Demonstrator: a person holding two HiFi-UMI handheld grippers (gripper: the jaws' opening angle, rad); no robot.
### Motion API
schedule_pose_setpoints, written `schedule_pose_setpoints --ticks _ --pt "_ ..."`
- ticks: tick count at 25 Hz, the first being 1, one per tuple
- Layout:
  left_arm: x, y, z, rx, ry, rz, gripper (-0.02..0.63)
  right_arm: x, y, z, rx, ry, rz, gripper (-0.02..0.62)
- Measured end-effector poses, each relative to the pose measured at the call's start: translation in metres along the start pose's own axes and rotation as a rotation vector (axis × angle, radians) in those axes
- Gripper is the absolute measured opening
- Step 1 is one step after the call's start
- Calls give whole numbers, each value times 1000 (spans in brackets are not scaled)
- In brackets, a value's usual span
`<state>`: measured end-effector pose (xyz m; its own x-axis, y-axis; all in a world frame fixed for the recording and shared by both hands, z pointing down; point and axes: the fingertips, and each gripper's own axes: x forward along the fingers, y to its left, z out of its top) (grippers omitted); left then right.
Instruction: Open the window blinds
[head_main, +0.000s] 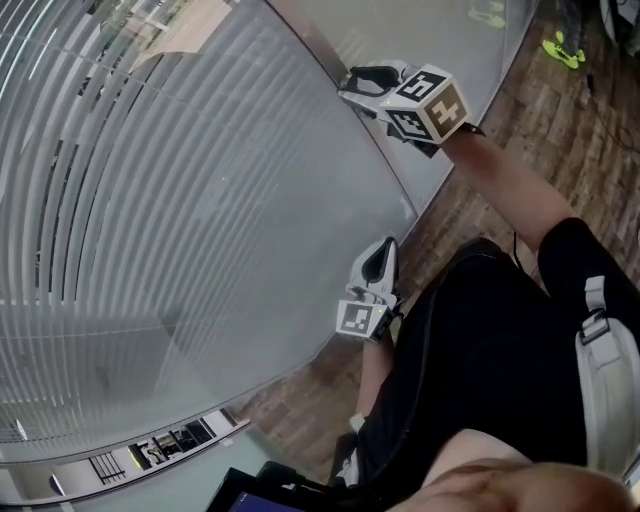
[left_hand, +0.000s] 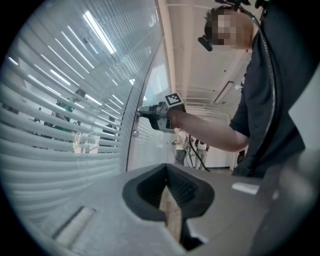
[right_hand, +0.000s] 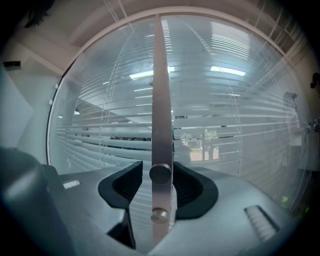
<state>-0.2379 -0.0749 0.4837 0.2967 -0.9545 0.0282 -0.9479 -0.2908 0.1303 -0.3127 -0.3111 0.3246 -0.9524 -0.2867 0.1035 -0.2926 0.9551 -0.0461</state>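
Note:
The window blinds (head_main: 150, 200) hang with their slats behind a glass pane, also seen in the left gripper view (left_hand: 50, 125) and the right gripper view (right_hand: 225, 115). A vertical metal strip (right_hand: 161, 100) on the glass carries a round knob (right_hand: 160, 173) and a smaller stud (right_hand: 159, 215) below it. My right gripper (right_hand: 160, 176) is open with the knob between its jaws and a gap on each side. The head view shows it (head_main: 350, 85) against the strip. My left gripper (head_main: 380, 250) hangs lower beside the glass, shut and empty (left_hand: 168, 187).
Wood floor (head_main: 560, 110) runs along the foot of the glass. A floor grille (head_main: 150, 450) lies at the lower left. A dark device (head_main: 260, 495) sits at the bottom edge. Other people (left_hand: 185, 147) stand far off in the room.

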Motion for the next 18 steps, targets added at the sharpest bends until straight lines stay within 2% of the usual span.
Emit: schedule_pose_setpoints --ticks 3,5,11,13,15,18 --pt "0 -2 -1 3 2 -3 -2 -4 6 2 -131 -5 12 234" --pt "1 -4 0 10 0 -10 -2 -9 12 6 -283 -8 5 238" --pt "2 -6 0 19 3 -20 -2 -18 15 8 -937 94 -165 235" --pt "2 -7 0 19 8 -21 -2 -13 14 -2 -1142 135 -191 229" --pt "3 -7 -1 21 10 -21 -2 -9 14 -9 -1261 162 -195 223" --pt "2 -7 -1 24 12 -19 -2 -6 13 -14 -1328 177 -195 205"
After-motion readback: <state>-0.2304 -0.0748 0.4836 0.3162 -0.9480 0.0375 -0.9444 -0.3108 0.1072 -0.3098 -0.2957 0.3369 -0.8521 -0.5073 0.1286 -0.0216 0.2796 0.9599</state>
